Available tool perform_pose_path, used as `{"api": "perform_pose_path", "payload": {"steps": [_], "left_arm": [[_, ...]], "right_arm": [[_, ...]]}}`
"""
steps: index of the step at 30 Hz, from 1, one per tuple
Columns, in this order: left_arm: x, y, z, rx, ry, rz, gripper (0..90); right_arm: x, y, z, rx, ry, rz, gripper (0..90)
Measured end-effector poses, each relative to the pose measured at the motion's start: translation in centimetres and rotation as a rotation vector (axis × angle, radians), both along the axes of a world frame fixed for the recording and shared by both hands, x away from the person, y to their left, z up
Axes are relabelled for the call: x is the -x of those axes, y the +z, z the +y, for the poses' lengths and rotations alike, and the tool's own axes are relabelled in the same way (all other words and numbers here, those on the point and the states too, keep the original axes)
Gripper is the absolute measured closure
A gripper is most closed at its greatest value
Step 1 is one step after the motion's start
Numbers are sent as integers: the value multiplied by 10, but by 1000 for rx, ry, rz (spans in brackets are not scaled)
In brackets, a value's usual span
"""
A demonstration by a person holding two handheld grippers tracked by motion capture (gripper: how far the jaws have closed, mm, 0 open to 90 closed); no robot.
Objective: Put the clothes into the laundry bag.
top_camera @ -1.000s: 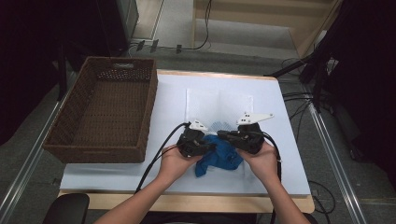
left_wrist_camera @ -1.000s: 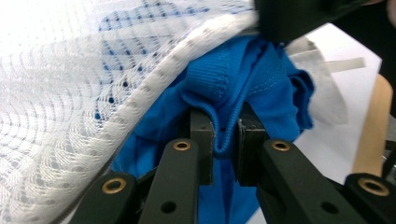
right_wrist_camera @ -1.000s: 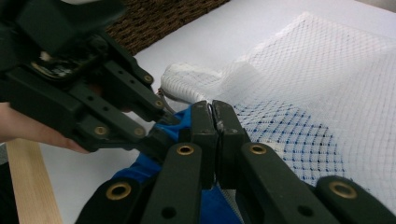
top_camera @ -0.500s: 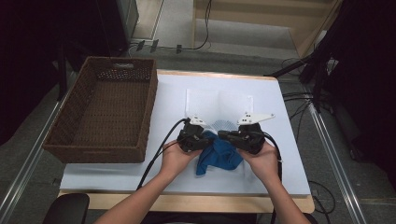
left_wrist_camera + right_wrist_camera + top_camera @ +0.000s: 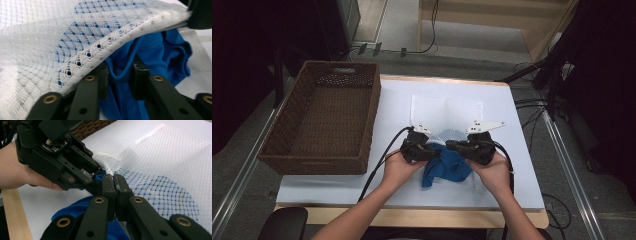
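I'm running both grippers over the middle of the white table [image 5: 512, 125], w/ a wicker basket [image 5: 324, 120] off to the left side, well apart from the work. My right gripper [image 5: 115, 185] has its jaws pinched tight together; in the right gripper view the pads meet w/ the edge of the white mesh bag [image 5: 160, 162] caught between them, so it's clamped on the bag's rim. The mesh spreads away beyond the jaw tips & to their right, and blue shows through its holes there. My left gripper [image 5: 119, 75] sits just across from the right one, nearly tip to tip w/ it in the high view. Its jaws have just been opening: they stand parted now, w/ a fold of the blue cloth [image 5: 150, 50] sitting in the gap between the pads; I can't tell if the pads press on it, looks loose. In the left gripper view the mesh rim drapes over the top of the left-hand jaw & runs up and off to the upper right, where the other gripper's dark jaw holds it. The blue cloth lies under that mesh flap, bunched beyond and to the right of the left jaws, partly inside the bag mouth, w/ the rest spilling out toward me on the table, below both grippers in the high view.
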State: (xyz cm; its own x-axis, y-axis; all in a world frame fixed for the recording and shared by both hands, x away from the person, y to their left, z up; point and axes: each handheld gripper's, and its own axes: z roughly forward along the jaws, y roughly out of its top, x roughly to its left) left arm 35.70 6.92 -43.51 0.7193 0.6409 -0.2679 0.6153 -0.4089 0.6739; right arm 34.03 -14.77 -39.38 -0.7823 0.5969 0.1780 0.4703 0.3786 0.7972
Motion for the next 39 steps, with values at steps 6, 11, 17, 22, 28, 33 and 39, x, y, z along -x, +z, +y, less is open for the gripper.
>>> {"api": "perform_pose_path", "payload": {"steps": [6,11,17,22,28,33,39], "left_arm": [[4,6,4,33,-20,29,506],[10,8,3,16,-64,32,424],[17,14,8,14,-86,27,340],[25,25,14,14,-100,20,313],[35,33,24,18,-99,6,316],[43,31,32,10,-105,9,327],[52,22,37,-7,-105,24,332]], "right_arm": [[0,0,0,1,-1,7,900],[0,0,0,2,0,9,900],[-1,-1,0,-3,-2,3,900],[-1,-1,-1,0,-4,5,900],[-1,-1,-1,3,-6,4,900],[-1,-1,0,4,-6,10,900],[-1,-1,-1,1,-6,9,900]]}}
